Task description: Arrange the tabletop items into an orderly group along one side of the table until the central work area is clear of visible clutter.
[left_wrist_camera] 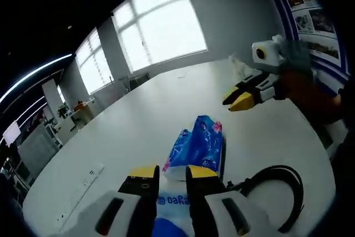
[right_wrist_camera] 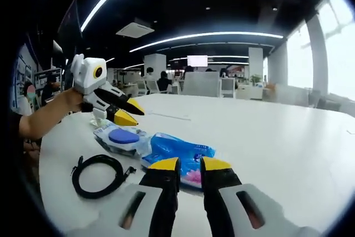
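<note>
My left gripper [left_wrist_camera: 170, 171]: yellow-tipped jaws with a narrow gap, poised over the near end of a glossy blue packet [left_wrist_camera: 195, 147]; can't tell if they pinch it or just hover. From the right gripper view that left gripper [right_wrist_camera: 126, 112] hangs above the table, tips close together, clear of the items, held by a bare forearm [right_wrist_camera: 45, 116].

My right gripper [right_wrist_camera: 189, 164]: jaws parallel with a slim gap, nothing visibly clamped; the crinkly blue-and-pink film packet [right_wrist_camera: 176, 152] lies just past the tips. In the left gripper view the right gripper [left_wrist_camera: 242, 97] floats off the surface, tips nearly together.

Count: two soft plastic packets, touching — the printed blue one plus a clear-wrapped pack with a blue oval [right_wrist_camera: 121, 137]. One black rubbery cable [right_wrist_camera: 98, 175], coiled in a loop, just beside them. All sit near the curved edge of the smooth white table [right_wrist_camera: 266, 137].
</note>
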Available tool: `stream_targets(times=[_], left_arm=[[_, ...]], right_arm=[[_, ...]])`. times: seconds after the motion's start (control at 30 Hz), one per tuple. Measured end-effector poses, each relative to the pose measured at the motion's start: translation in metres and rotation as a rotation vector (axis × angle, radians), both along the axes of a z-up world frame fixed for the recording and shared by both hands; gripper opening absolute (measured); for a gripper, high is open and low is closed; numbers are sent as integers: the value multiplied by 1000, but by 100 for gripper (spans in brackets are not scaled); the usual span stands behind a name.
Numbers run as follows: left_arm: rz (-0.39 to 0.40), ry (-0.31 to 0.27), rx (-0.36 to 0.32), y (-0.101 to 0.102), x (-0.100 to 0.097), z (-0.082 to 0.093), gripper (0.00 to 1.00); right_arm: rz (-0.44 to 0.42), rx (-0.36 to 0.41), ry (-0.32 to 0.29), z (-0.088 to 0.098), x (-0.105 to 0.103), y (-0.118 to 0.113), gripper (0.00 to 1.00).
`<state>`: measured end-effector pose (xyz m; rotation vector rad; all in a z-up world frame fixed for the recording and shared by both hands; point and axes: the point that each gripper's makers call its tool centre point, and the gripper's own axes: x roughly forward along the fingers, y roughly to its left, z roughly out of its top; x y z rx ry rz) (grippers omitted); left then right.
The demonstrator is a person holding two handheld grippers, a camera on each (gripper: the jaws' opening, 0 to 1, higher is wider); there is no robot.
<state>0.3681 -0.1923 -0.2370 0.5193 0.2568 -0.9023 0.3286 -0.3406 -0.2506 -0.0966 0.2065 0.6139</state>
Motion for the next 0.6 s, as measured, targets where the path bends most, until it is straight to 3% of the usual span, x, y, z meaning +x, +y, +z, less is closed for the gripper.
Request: stream_targets(times=[0.33, 0.6], left_arm=[[-25, -10, -44, 13, -38, 12, 20], [-56, -29, -19, 18, -64, 9, 21]], right_arm=[[117, -56, -19, 3, -28, 37, 16], [154, -76, -15, -6, -41, 54, 16]])
